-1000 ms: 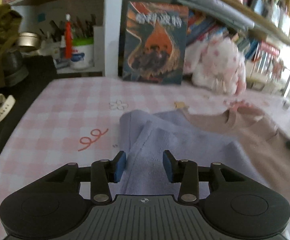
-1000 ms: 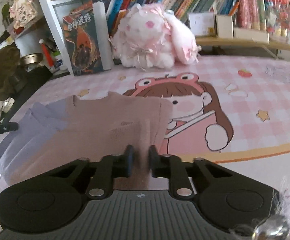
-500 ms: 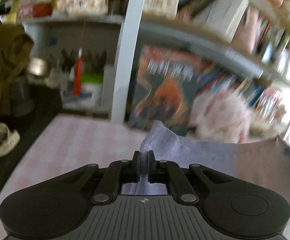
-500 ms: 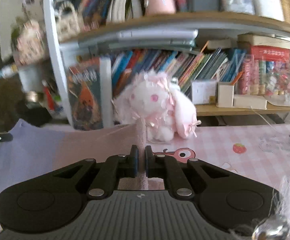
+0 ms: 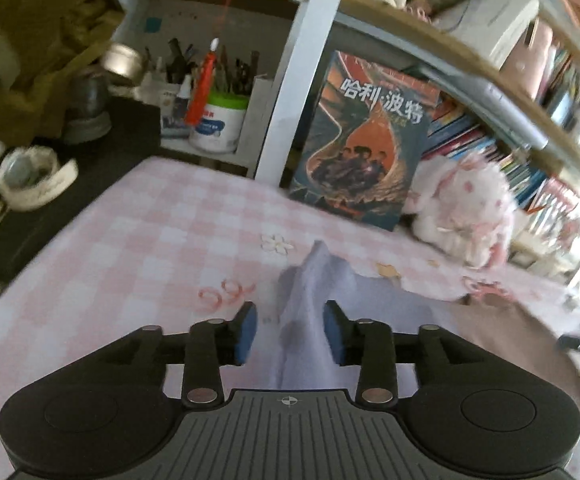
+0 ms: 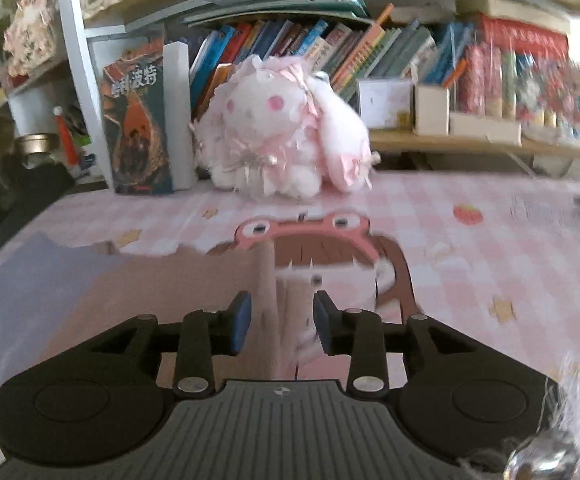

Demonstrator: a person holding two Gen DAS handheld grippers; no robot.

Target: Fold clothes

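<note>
Both tongs, left [image 5: 290, 330] and right [image 6: 277, 322], have just been opening, jaws parted around the garment [image 5: 309, 304] edge, presumably releasing a finished fold onto the table [image 5: 162, 240].

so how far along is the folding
Partway. One fold looks laid: the two-tone garment, lavender half and brown half, lies across the checked cloth. Both hand-held grippers, left and right, have just been opening, fabric ridges between their pads. Further folds likely remain.

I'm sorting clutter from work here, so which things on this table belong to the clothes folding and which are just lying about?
Part of the job:
- lilac garment
- dusty-pink garment
- left gripper
- right gripper

Just lying about:
- plush bunny
- upright book
- shelf books
- pen tub
</note>
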